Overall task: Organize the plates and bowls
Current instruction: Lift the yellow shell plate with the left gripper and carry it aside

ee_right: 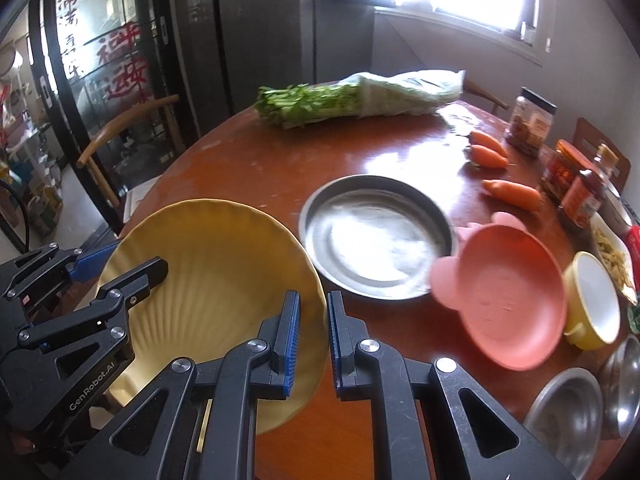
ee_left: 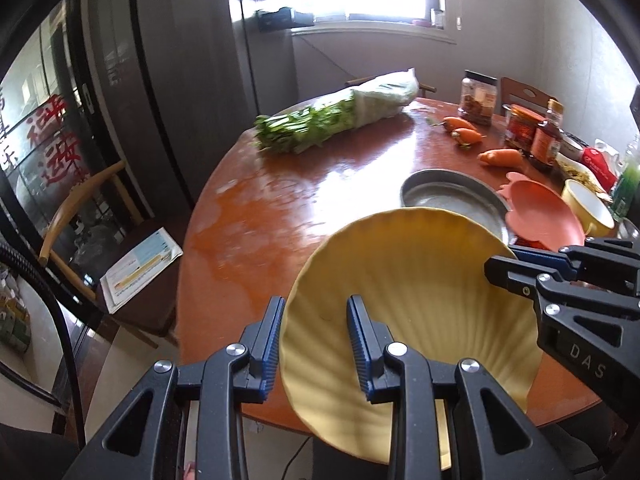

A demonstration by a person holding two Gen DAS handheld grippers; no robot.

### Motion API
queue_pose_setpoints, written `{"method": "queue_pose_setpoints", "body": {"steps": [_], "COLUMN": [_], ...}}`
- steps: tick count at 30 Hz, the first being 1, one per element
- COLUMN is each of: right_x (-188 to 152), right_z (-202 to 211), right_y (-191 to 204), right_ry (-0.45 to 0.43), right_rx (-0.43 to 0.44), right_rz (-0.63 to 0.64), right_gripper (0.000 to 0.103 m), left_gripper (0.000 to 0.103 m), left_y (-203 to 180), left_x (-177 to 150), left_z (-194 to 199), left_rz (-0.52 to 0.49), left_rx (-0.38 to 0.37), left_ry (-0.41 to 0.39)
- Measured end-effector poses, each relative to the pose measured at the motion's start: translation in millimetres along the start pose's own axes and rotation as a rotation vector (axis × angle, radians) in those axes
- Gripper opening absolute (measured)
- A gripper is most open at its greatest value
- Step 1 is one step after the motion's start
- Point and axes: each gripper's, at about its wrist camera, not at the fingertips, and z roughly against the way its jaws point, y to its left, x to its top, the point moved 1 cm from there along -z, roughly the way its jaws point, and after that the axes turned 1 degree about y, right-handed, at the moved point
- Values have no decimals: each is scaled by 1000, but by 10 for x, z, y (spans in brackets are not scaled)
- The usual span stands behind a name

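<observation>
The round wooden surface carries a steel plate, a pink bear-eared plate and a small yellow bowl. Above its near edge, tilted, hangs the yellow scalloped plate, the left gripper and right gripper each clamped on its rim. The carrying step seems under way; next it likely needs levelling over the steel plate.

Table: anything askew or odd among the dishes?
Yes. The pink plate sits tilted, its eared edge resting on the rim of the metal plate rather than flat on the table. The yellow plate is also tilted, but both grippers hold it. No spills or damage visible.
</observation>
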Motion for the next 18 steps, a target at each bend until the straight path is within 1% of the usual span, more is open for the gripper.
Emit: {"method": "queue_pose_setpoints", "body": {"steps": [3, 8, 11, 18], "right_x": [37, 104, 131, 202], "right_z": [-106, -298, -394, -571], "right_y": [133, 289, 331, 392], "right_ry": [13, 38, 51, 67], "right_rx": [11, 12, 19, 11], "right_rz": [12, 24, 13, 5], "right_gripper": [14, 14, 14, 14], "left_gripper": [32, 32, 32, 32], "left_y": [179, 350, 400, 513], "left_x": [-30, -58, -43, 12], "left_z": [-75, -218, -296, -511], "left_rz": [20, 30, 16, 17], "left_rx": [3, 7, 21, 13], "left_ry": [10, 24, 23, 46]}}
